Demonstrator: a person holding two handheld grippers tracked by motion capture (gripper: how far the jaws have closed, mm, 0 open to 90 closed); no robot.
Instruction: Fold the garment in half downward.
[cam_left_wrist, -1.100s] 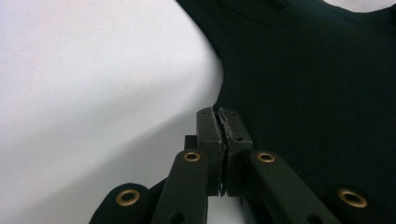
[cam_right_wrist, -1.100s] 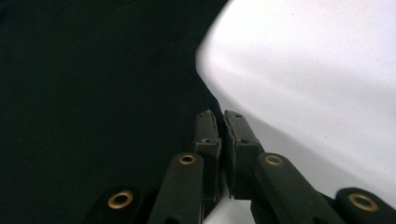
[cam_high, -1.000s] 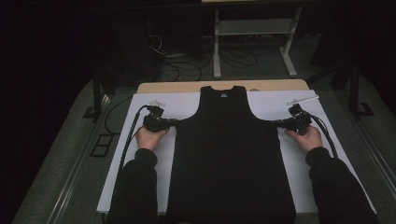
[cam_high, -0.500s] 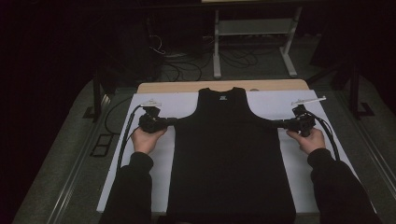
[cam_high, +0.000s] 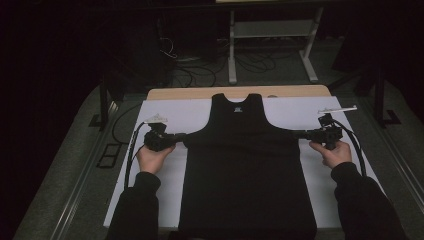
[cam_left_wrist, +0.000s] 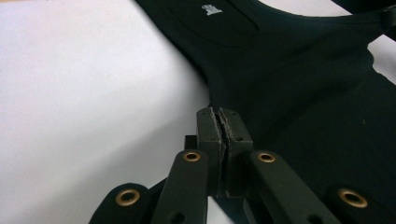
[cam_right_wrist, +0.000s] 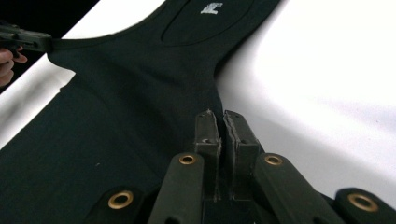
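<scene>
High view: two tongs (cam_high: 181, 137) (cam_high: 302, 134), one vest (cam_high: 247, 165)

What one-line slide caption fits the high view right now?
Both tongs, left and right, pinch the underarm edges of a black tank top spread flat on a white sheet.

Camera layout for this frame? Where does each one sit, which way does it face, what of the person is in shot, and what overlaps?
High view: fixed above the person's side, looking forward and down on the white table; forearms, left gripper and right gripper at the black tank top.
Left gripper view: rides the left gripper, looking along its closed jaws across the tank top.
Right gripper view: rides the right gripper, looking across the top toward the other hand.
Shared: both gripper views show the neck label.
</scene>
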